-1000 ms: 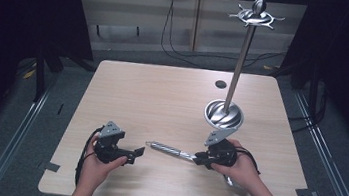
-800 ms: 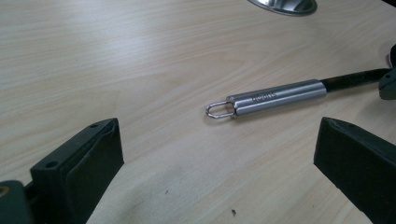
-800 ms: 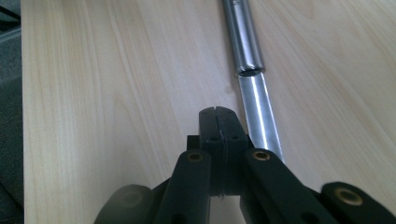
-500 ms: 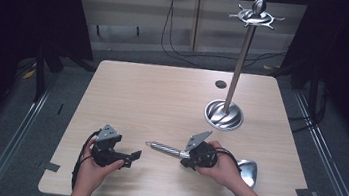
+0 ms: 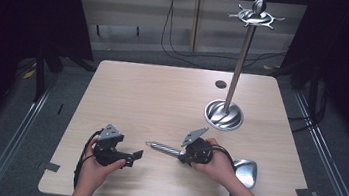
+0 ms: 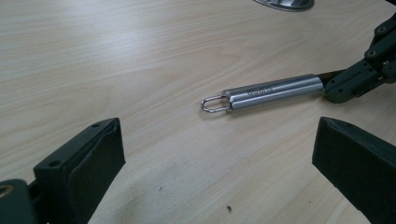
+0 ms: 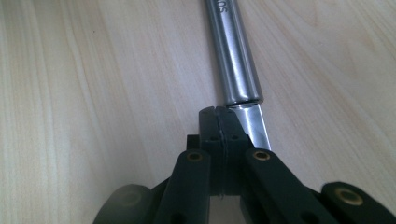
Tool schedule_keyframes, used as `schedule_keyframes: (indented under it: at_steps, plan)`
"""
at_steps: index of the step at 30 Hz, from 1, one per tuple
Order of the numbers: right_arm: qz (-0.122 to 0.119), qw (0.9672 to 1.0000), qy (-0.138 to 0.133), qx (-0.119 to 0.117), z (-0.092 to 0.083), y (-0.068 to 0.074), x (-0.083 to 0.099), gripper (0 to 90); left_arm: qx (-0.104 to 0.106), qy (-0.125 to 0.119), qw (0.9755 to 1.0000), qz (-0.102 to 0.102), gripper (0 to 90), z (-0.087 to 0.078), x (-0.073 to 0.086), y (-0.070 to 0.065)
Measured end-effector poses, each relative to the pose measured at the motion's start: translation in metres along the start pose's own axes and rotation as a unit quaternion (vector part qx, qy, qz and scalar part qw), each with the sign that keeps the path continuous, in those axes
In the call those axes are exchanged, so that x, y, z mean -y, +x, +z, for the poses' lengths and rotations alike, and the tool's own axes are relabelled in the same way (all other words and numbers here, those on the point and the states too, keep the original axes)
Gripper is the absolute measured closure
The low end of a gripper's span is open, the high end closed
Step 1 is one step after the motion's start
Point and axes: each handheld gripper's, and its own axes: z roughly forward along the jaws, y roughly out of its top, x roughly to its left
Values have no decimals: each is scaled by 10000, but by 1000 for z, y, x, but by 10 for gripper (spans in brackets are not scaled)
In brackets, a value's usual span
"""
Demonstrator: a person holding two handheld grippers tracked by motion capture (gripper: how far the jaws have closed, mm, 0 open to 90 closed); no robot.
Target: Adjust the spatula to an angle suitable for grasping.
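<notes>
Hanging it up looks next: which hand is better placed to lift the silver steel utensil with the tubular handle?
Right. The right gripper is closed at the silver steel utensil's neck, and the tall steel hook stand rises on that side. The left gripper is open, short of the handle's loop.

Your black right gripper (image 5: 186, 156) sits by the shiny silver utensil handle (image 6: 273, 91); the table (image 5: 162, 101) is pale wood grain, the utensil stand (image 5: 224, 115) polished chrome.
</notes>
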Motion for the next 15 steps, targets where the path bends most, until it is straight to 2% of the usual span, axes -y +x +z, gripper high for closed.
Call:
schedule_keyframes:
  at_steps: [4, 5, 8, 9, 12, 15]
  plan:
    - [76, 9999, 96, 31, 3, -3, -6, 900, 23, -4, 10000, 17, 22, 0, -1, 0]
    - [157, 9998, 125, 51, 4, -6, -9, 900, 20, -3, 10000, 22, 22, 0, -1, 0]
    - [144, 9998, 119, 81, 5, -10, -11, 900, 18, -9, 10000, 3, 22, 0, 0, 0]
    - [265, 9995, 107, 95, 6, -10, -12, 900, 24, -8, 10000, 0, 22, 0, 0, 0]
    - [344, 9992, 134, 127, 8, -19, -15, 900, 13, 14, 10000, 34, 22, -1, 0, 1]
    - [541, 9982, 179, 185, 9, -23, -18, 900, 3, -12, 10000, 22, 22, -1, -1, 1]
